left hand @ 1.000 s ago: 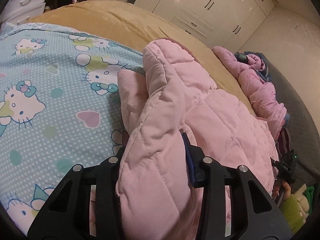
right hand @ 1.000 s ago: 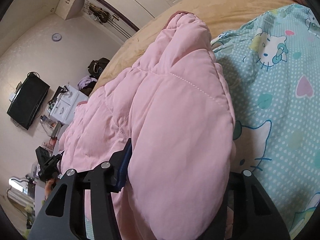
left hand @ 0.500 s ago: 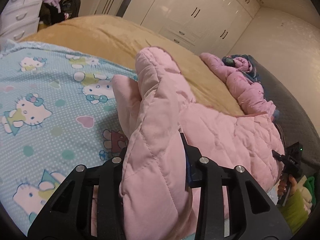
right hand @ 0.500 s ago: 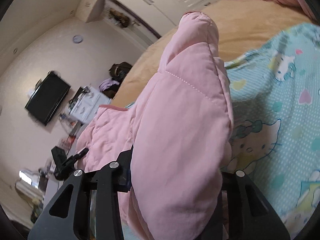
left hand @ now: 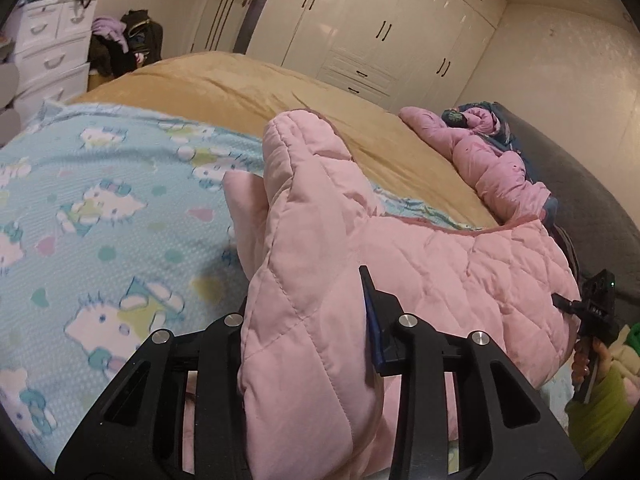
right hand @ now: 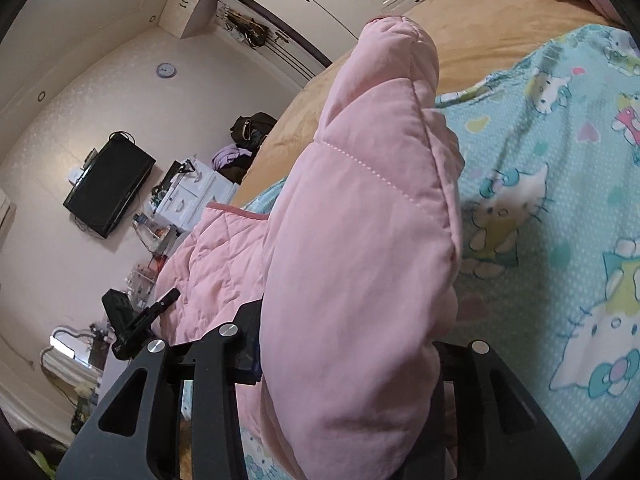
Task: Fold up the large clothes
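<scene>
A pink quilted jacket (left hand: 460, 272) hangs between my two grippers above a bed. My left gripper (left hand: 308, 320) is shut on one thick bunched part of it, which rises between the fingers. My right gripper (right hand: 348, 344) is shut on another padded part of the pink jacket (right hand: 360, 220). The right gripper also shows at the right edge of the left wrist view (left hand: 596, 312), and the left gripper at the lower left of the right wrist view (right hand: 136, 320). The fingertips are hidden by fabric.
The bed carries a light blue cartoon-cat sheet (left hand: 100, 220) over a tan blanket (left hand: 248, 92). Another pink garment (left hand: 492, 160) lies bunched at the bed's far right. White wardrobes (left hand: 380, 32), a white drawer unit (left hand: 48, 52) and a wall TV (right hand: 108, 188) surround it.
Both grippers have risen and tilted up with the jacket, lifting it off the sheet. More of the room and wardrobes shows.
</scene>
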